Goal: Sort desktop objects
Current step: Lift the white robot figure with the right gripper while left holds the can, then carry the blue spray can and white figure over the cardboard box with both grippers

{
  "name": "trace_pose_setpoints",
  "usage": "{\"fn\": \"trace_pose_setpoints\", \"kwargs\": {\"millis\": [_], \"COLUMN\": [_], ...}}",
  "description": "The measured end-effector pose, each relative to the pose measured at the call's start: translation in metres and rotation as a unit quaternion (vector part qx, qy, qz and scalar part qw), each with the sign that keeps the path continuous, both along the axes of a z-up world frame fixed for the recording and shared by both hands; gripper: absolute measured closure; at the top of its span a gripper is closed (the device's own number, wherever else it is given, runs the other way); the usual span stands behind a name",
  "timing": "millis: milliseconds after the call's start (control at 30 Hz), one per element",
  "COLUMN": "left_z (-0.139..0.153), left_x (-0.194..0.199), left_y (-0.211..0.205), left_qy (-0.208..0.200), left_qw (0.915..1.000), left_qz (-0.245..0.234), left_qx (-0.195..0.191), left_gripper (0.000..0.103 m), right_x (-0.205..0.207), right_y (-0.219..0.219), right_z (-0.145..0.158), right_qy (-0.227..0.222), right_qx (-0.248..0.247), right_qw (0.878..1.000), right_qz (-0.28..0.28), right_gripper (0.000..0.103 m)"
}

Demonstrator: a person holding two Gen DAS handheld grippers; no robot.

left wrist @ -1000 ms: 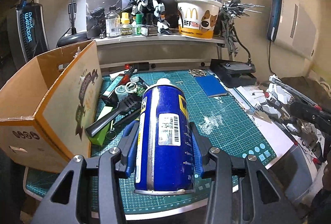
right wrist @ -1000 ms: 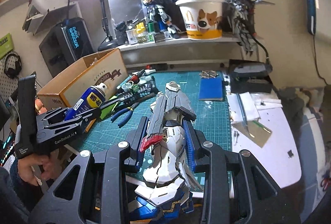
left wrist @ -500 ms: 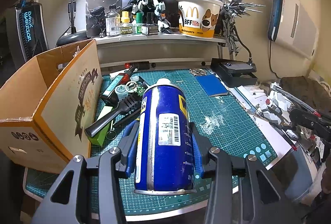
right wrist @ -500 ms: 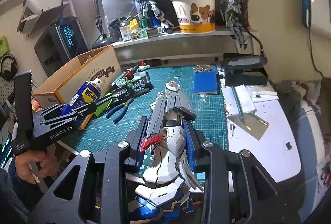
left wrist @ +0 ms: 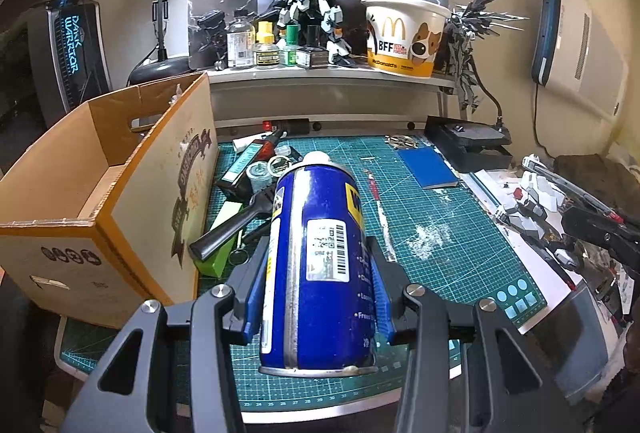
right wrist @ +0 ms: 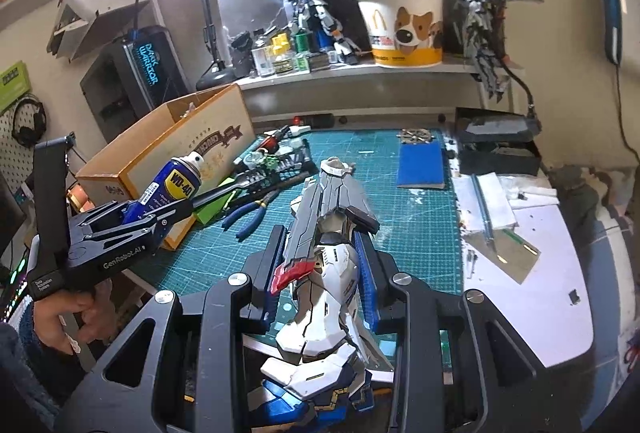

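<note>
**Both claws loaded above a crowded hobby bench**

My left claw point(left wrist: 316, 297) is clamped on a blue metal WD-40 spray can point(left wrist: 320, 265), its blue pads pressing the can's lower body on both sides, white cap pointing away from me. My right claw point(right wrist: 320, 273) is clamped on a white, grey and blue plastic model-robot part point(right wrist: 320, 273) with a red fin, held mid-length, its long grey end reaching forward beyond the fingertips.

The can is rigid and smooth, and I judge it moderately heavy; a round painted wall may slip or roll, so a grip square across the middle of the barrel suits it best. The model part looks light but brittle, with thin fins and joints that could snap or pop loose; the broad white armour section is the safest place to squeeze, and only gently.

Just to the left of my left claw stands an open brown cardboard box point(left wrist: 100, 193), its near wall rising close beside the can. Ahead of it, a heap of black-handled tools and small bottles point(left wrist: 256, 185) crowds the green cutting mat point(left wrist: 460, 233). Ahead of my right claw the mat is more open, with a blue rectangular block point(right wrist: 422, 167) further forward and white paper scraps point(right wrist: 492, 205) to the right. Whether either piece belongs in the box, I cannot tell.
</note>
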State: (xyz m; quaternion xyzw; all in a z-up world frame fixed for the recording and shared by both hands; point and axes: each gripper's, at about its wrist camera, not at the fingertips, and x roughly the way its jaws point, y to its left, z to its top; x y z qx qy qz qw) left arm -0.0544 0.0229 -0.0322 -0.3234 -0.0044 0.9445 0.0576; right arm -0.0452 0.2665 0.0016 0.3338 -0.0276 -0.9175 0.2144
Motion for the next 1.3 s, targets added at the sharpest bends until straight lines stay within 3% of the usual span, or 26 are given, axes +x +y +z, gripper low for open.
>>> {"fn": "trace_pose_setpoints", "kwargs": {"millis": [1300], "left_z": [0.035], "left_x": [0.045], "left_y": [-0.07], "left_qy": [0.047], "left_qw": [0.9929], "left_qz": [0.109], "left_qx": [-0.008], "left_gripper": [0.059], "right_x": [-0.023], "right_y": [-0.099], "right_z": [0.008], "right_qy": [0.012], "right_qx": [-0.012], "right_qw": [0.987], "right_qz": [0.161], "right_gripper": [0.072]}}
